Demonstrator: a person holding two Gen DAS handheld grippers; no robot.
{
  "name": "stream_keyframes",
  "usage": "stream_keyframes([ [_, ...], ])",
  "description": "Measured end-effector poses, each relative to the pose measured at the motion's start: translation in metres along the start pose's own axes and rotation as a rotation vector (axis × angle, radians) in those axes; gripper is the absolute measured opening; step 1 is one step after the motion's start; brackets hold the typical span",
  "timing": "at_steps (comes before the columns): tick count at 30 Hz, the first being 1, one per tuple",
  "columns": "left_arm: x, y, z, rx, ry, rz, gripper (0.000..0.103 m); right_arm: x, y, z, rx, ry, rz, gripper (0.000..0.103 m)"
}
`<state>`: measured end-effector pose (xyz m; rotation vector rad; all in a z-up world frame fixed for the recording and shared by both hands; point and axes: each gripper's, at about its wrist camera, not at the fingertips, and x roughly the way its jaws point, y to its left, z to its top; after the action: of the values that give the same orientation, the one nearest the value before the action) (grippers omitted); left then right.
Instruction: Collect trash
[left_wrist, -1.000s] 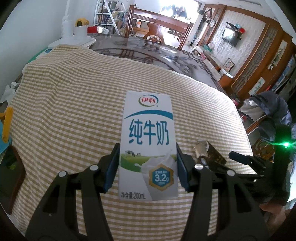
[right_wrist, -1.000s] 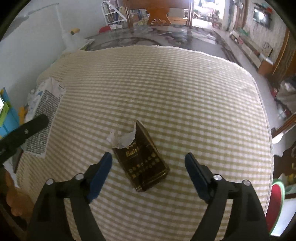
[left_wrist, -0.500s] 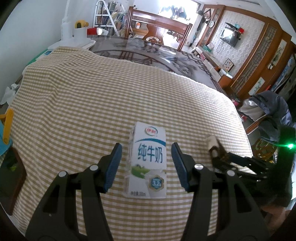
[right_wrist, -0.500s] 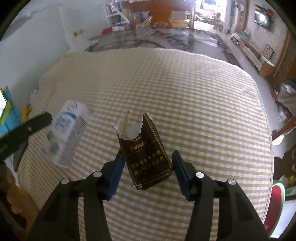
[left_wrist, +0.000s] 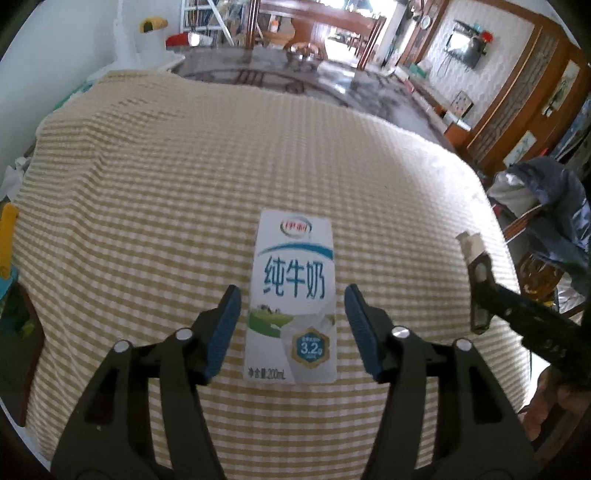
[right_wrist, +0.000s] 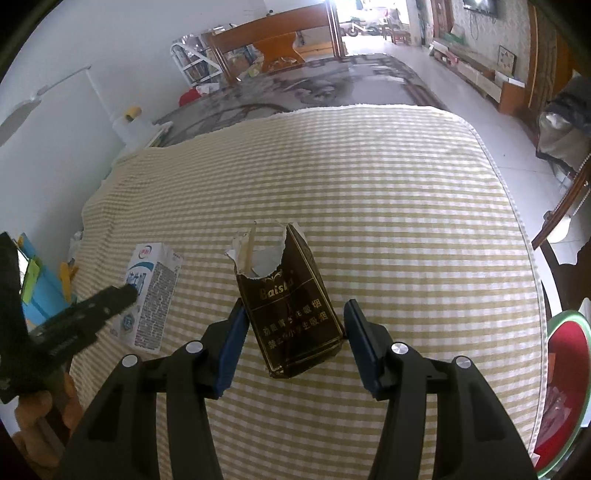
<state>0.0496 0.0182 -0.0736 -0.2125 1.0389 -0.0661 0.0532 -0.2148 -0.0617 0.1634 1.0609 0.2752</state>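
Left wrist view. Item: white-and-blue cardboard milk carton (left_wrist: 293, 295), standing between the blue pads of the left hand-held gripper (left_wrist: 291, 326). A sliver of gap shows on each side of the carton, and the jaws are opening; the pads do not appear to press it. The carton sits on the beige-and-white checked cloth covering the bench (left_wrist: 184, 192), at its near edge. To the right of the carton: the right hand-held gripper (left_wrist: 480, 295), seen edge-on, carrying a dark pack; a person's fingers (left_wrist: 546, 406) show below it. Pose: the left tool points steeply down at the carton from the near side.

Right wrist view. Item: torn dark brown cigarette pack with gold lettering (right_wrist: 291, 306), ragged top uppermost, clamped at its lower half between the right hand-held gripper's blue pads, both touching its sides. It looks lifted clear of the cloth, though that is a judgement. The milk carton lies left of the pack, beside the left tool's black finger. Pose: right tool angled steeply downward.

Progress, as judged: one piece picked up, one apparently not yet gripped, neither binned; no bin is identifiable.
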Motion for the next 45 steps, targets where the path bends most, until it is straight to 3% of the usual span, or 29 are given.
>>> stream_keyframes([
  [12,0.007,0.0,-0.005,-0.018,0.022,-0.044,0.051,-0.002,0.002,-0.001,-0.006,-0.012,0.002,0.052],
  [18,-0.011,-0.004,-0.001,0.002,-0.064,-0.032,0.051,-0.005,0.0,-0.001,0.0,-0.018,0.007,0.052],
  [24,-0.018,-0.002,0.002,-0.003,-0.097,-0.032,0.051,-0.011,-0.001,-0.001,0.001,-0.038,0.002,0.052],
  [29,-0.038,-0.01,0.003,0.026,-0.173,-0.019,0.051,-0.024,-0.003,-0.006,0.01,-0.076,-0.004,0.052],
  [37,-0.064,-0.045,-0.007,0.081,-0.239,-0.062,0.051,-0.065,-0.02,-0.024,0.062,-0.189,-0.028,0.052],
  [45,-0.071,-0.082,-0.022,0.109,-0.2,-0.122,0.051,-0.097,-0.046,-0.041,0.148,-0.262,0.007,0.052],
])
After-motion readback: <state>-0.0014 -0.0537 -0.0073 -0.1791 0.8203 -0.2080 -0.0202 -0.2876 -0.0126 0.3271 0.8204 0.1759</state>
